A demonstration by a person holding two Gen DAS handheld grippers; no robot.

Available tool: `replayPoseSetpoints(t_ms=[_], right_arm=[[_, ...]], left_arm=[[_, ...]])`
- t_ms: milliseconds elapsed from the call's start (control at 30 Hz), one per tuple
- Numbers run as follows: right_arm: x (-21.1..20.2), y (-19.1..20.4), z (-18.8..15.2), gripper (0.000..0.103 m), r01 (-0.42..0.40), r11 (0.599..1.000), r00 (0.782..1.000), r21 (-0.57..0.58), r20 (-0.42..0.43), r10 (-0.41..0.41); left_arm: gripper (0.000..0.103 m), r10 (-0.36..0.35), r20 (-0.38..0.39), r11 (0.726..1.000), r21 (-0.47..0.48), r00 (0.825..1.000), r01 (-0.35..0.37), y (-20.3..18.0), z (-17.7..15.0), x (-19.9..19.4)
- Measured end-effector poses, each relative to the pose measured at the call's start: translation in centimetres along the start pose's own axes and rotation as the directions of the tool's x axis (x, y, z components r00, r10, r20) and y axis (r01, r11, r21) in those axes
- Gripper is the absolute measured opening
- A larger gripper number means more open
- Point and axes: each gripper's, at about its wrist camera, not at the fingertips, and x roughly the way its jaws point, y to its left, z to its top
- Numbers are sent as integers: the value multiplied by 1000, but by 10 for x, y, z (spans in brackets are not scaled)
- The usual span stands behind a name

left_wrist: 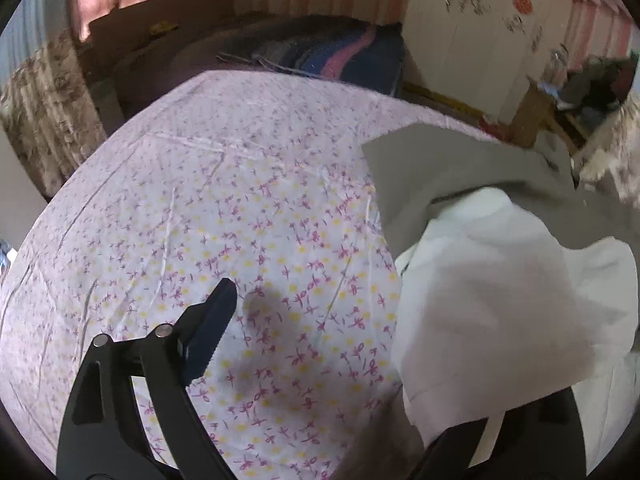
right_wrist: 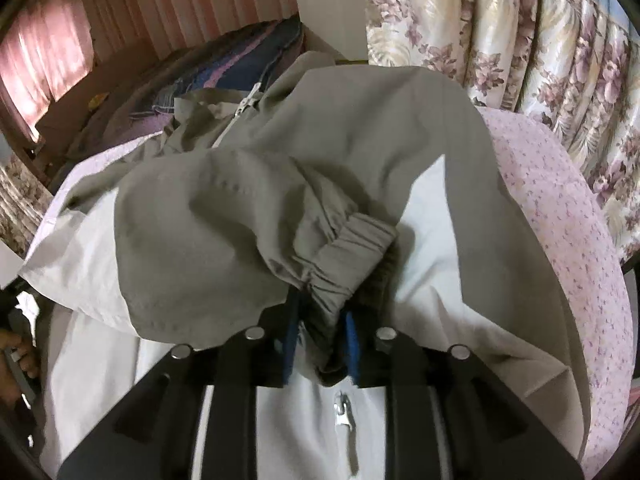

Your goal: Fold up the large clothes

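Observation:
A large grey and white jacket [right_wrist: 420,120] lies on a bed under a floral sheet [left_wrist: 200,200]. In the right wrist view one grey sleeve is folded over the white front, above the zipper [right_wrist: 344,420]. Its elastic cuff [right_wrist: 352,248] rests bunched between the blue pads of my right gripper [right_wrist: 322,332], whose jaws stand apart around it. In the left wrist view the jacket [left_wrist: 500,280] lies to the right. My left gripper [left_wrist: 332,320] is wide open over the bare sheet. Its left finger [left_wrist: 212,320] shows; white jacket cloth covers the right finger.
Folded striped blankets [left_wrist: 328,56] lie at the far end of the bed. Floral curtains [right_wrist: 520,40] hang along the right side. A white wardrobe [left_wrist: 480,40] and a cluttered wooden stand [left_wrist: 592,80] stand beyond the bed. A person's hand [right_wrist: 16,356] shows at the left edge.

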Motion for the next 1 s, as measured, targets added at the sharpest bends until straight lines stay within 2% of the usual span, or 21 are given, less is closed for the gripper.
replayPoseSetpoints(t_ms=[33, 67, 233, 333, 433, 533, 667, 767, 900, 1000], right_arm=[[-4, -3, -1, 52, 2, 1000, 1000, 11, 2, -2], [-10, -5, -3, 57, 15, 1000, 1000, 15, 8, -15], [-38, -9, -18, 70, -5, 1000, 999, -27, 53, 6], [-55, -10, -28, 72, 10, 999, 997, -46, 73, -6], [-72, -11, -33, 73, 7, 999, 994, -40, 111, -3], [-83, -9, -30, 76, 2, 999, 989, -49, 148, 6], [-91, -2, -24, 77, -13, 998, 985, -60, 168, 23], [-87, 3, -16, 77, -14, 998, 984, -64, 175, 25], [-76, 6, -8, 77, -17, 997, 987, -69, 161, 28], [-68, 10, -5, 77, -14, 997, 988, -75, 151, 25]], left_arm=[[88, -22, -6, 1000, -11, 1000, 22, 2, 0, -2], [89, -51, -30, 999, -19, 998, 51, 5, -1, -1], [91, -138, -21, 990, 5, 990, 138, 21, -12, -35], [94, -178, -10, 984, 15, 984, 178, 34, -20, -63], [96, -191, 28, 981, 27, 981, 190, 42, -19, -88], [99, -188, 70, 981, 59, 980, 184, 39, 2, -95], [99, -198, 57, 978, 77, 979, 193, 25, 42, -62], [99, -147, 49, 979, 146, 988, 139, 4, 63, -31], [96, -229, -55, 962, 140, 972, 235, -19, 76, 11], [84, -218, -121, 954, 184, 968, 238, -39, 71, 31]])
